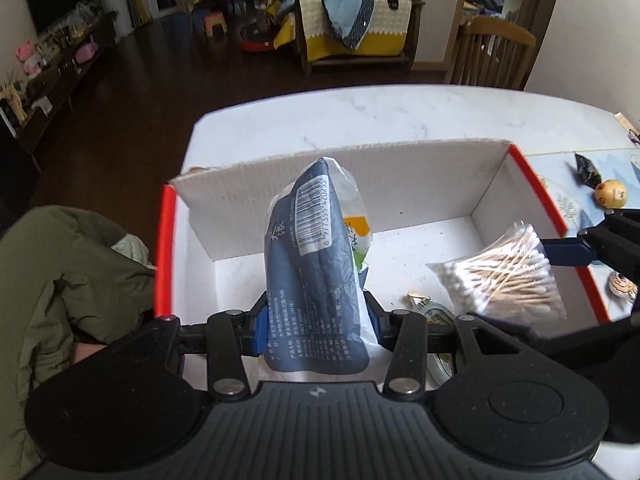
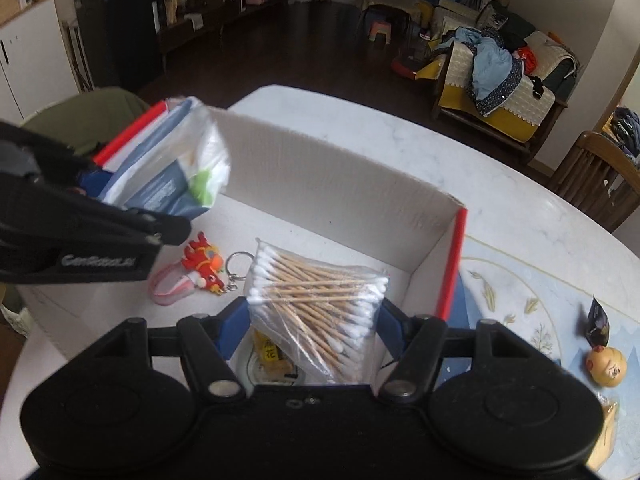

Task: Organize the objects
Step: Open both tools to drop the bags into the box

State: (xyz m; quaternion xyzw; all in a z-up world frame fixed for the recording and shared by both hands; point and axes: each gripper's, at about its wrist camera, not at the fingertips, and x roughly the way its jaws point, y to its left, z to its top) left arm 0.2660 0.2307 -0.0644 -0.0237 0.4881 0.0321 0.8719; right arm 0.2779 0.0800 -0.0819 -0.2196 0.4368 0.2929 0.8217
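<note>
— Both tongs hang over the same cardboard box (image 1: 340, 184), and each has something in its grip. The left tongs (image 1: 316, 320) are clenched on a dark blue packet (image 1: 316, 264) in clear wrap, which stands up between the blue pads with its barcode end pointing away from the camera.

— And the right tongs (image 2: 314, 320)?

— They grasp a clear bag of cotton swabs (image 2: 320, 300), the pads pressing its two sides. The bag leans forward out of the tongs, over the white floor of the box.

— Where does the box sit relative to them?

— Directly below and ahead of both. Its far wall rises beyond the packet and the swabs, and a red edge (image 2: 452, 260) runs down the side to the right of the right tongs. The box stands on a white marbled desk (image 1: 400, 116).

— Anything already inside?

— Just left of the right tongs, and below the left tongs in that view, a red dragon keychain (image 2: 204, 264) with a metal ring lies on the box floor. Under the swab bag something yellowish shows, too hidden to name.

— Outside the box?

— To the right of the right tongs, on a patterned mat, a small round figurine head (image 2: 606, 368) and a dark wrapper (image 2: 598, 320). Left of the left tongs, an olive-green garment (image 1: 60, 280) lies beside the box.
</note>
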